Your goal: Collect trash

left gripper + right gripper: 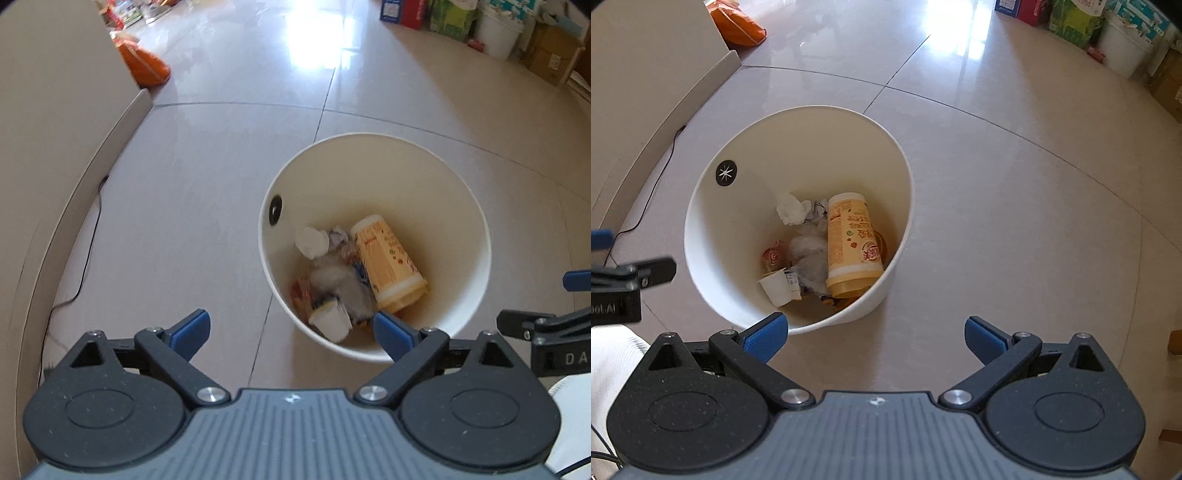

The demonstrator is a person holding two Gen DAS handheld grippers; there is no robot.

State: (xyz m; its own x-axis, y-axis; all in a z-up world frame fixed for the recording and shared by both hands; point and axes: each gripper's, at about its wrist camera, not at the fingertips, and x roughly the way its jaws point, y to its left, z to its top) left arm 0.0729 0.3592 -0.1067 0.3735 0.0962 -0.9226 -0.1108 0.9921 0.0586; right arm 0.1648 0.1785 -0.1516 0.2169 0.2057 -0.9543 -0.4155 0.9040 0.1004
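Observation:
A white round bin point(458, 206) point(857, 147) stands on the tiled floor. Inside lie a yellow-orange cup point(388, 264) point(851, 243), a small white yoghurt pot point(330, 321) point(777, 286), crumpled white tissue point(312, 242) point(790, 208), clear plastic wrap and a red wrapper point(772, 256). My left gripper point(291, 332) hangs open above the bin's near rim, empty. My right gripper point(875, 338) is open and empty too, above the floor just right of the bin. Each gripper shows at the edge of the other's view.
A beige cabinet point(55, 147) runs along the left, with a thin black cable point(88, 236) on the floor beside it. An orange bag point(146, 66) lies at its far end. Boxes and a white bucket point(498, 31) line the far right wall. Bare tiles surround the bin.

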